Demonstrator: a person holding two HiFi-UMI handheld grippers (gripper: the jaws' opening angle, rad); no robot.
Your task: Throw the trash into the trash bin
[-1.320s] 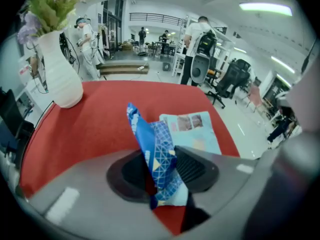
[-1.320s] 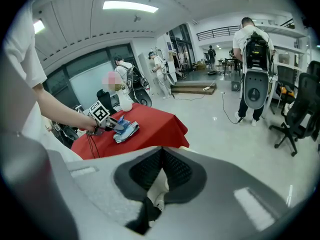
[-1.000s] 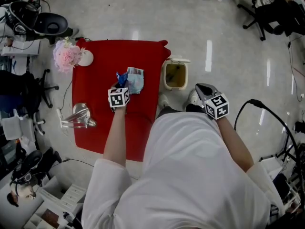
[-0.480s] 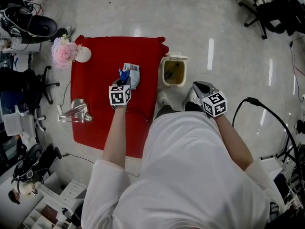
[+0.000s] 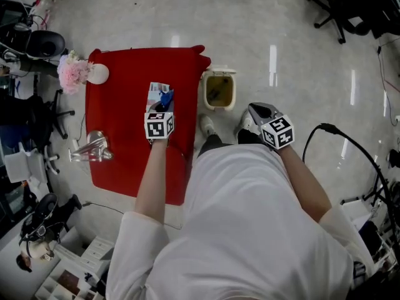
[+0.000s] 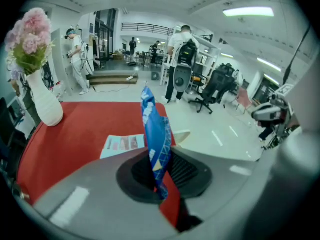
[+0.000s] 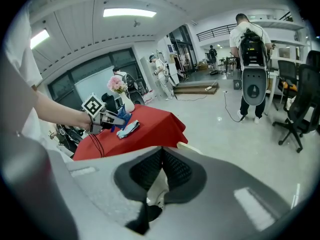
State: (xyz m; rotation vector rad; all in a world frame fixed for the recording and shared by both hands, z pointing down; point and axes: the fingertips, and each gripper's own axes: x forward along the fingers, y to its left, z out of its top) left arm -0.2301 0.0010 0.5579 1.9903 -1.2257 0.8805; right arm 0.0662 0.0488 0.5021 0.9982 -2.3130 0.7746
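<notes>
A crumpled blue wrapper (image 6: 155, 139) stands up between the jaws of my left gripper (image 6: 161, 170), which is shut on it. In the head view this gripper (image 5: 164, 107) hangs over the right half of the red table (image 5: 119, 80), holding the blue wrapper (image 5: 166, 98) just off a printed leaflet (image 5: 155, 91). The small cream trash bin (image 5: 219, 90) stands open on the floor beside the table's right edge. My right gripper (image 5: 257, 113) hovers right of the bin over the floor, jaws shut (image 7: 160, 159) with nothing held. From the right gripper view the left gripper (image 7: 102, 120) and wrapper (image 7: 123, 117) show over the table.
A white vase of pink flowers (image 5: 80, 72) stands at the table's far left corner and a clear glass object (image 5: 92, 147) lies near its left edge. My white shoes (image 5: 206, 126) are by the bin. Office chairs (image 5: 350, 5) and a cable (image 5: 340, 136) lie further right.
The left gripper has lifted the blue wrapper off the leaflet and carried it rightward toward the table's right edge. The right gripper has shifted only slightly.
</notes>
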